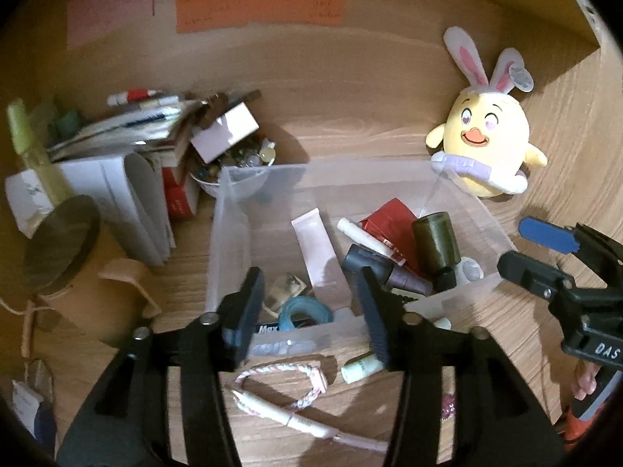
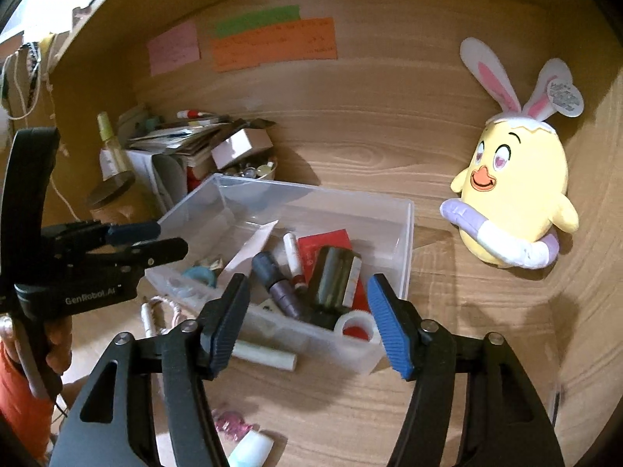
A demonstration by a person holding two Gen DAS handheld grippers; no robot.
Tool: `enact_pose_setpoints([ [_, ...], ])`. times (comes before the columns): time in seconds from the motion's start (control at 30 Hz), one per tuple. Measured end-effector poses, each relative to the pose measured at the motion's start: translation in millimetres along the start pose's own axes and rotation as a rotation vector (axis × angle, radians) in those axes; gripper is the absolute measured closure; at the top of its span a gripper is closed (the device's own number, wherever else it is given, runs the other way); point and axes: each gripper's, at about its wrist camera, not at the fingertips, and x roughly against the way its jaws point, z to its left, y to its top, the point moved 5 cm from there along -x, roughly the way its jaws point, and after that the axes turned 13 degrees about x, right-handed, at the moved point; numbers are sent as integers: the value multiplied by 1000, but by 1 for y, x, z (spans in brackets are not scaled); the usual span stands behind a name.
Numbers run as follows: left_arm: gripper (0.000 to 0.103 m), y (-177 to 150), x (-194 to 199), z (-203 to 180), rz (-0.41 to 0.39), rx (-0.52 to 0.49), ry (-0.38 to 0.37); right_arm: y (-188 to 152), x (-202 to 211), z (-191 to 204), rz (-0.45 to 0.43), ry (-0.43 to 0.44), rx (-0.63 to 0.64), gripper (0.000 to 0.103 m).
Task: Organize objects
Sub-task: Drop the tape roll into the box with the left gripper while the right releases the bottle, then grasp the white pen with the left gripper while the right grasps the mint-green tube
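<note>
A clear plastic bin [image 1: 229, 241] [image 2: 405, 233] stands on the wooden desk. It holds a pink tube [image 1: 317, 245], a red box [image 1: 389, 225], a dark green bottle [image 1: 436, 241] [image 2: 335, 280], a purple-grey marker [image 2: 278, 284] and a blue tape ring [image 1: 303, 311]. My left gripper [image 1: 311, 311] is open and empty over the bin's near edge. My right gripper [image 2: 309, 323] is open and empty above the bin's near right corner; it shows in the left wrist view [image 1: 525, 249]. A pale green tube [image 1: 362, 367] [image 2: 264, 356], a braided bracelet [image 1: 284, 381] and a white pen [image 1: 288, 416] lie in front of the bin.
A yellow chick plush with bunny ears [image 1: 486, 136] [image 2: 518, 198] sits right of the bin. A pile of papers, boxes and a bowl of beads [image 1: 233, 167] stands at the left, with a round dark lid [image 1: 58, 245]. Sticky notes [image 2: 272, 43] hang on the back wall.
</note>
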Motion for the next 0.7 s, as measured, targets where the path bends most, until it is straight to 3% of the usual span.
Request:
enact_pose_setpoints([
  [0.2,34,-13,19,1,-33,4,8,-16,14,13,-2,-6,11,34],
  [0.47,18,-49,26,4,-8,11,20,-42,21,26,23,0,-4,32],
  [0.7,16,-87,-8,14,120,26,68,-79,11,44,113,52,-11,32],
])
